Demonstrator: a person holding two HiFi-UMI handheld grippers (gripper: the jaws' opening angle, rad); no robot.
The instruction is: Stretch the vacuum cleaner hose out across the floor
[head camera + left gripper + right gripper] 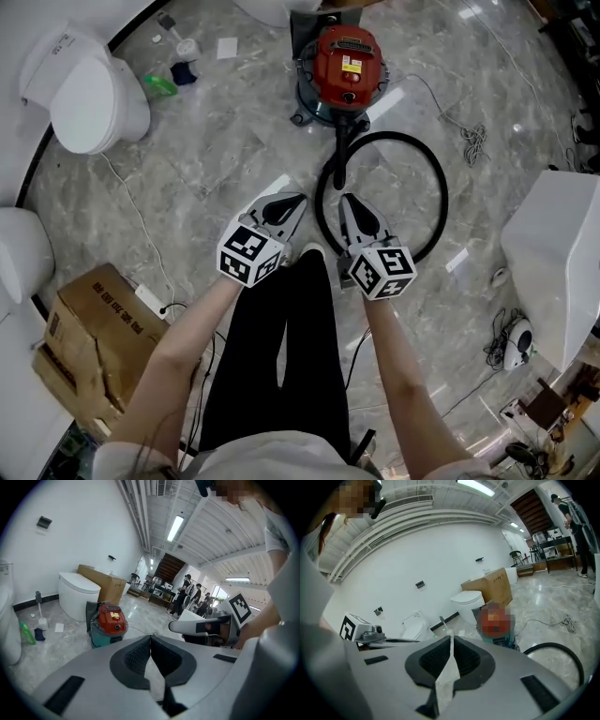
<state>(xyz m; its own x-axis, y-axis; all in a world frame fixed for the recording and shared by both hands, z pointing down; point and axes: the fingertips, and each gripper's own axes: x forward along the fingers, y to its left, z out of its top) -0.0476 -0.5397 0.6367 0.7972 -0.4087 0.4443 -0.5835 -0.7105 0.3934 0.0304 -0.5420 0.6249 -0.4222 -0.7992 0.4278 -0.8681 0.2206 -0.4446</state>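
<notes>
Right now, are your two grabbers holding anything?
Left gripper: closed, holding nothing.
Right gripper: closed, holding nothing.

Polished grey marble floor (225, 159) spreads out on every side, catching bright reflections. Well to the left of the left gripper (296, 201), and further ahead, stands a white toilet (89, 94) with a green bottle (159, 84) just beside it. A second white toilet (19, 253) sits about level with that gripper at the far left. A brown cardboard box (94, 342) lies behind and to the left of the gripper. Well to the right of the right gripper (345, 200) stands a white boxy fixture (553, 248). Ahead, a plain white wall (70, 536) rises to a ribbed white ceiling (225, 541) with a lit strip light (176, 527). A dark staircase (168, 569) stands far ahead.
</notes>
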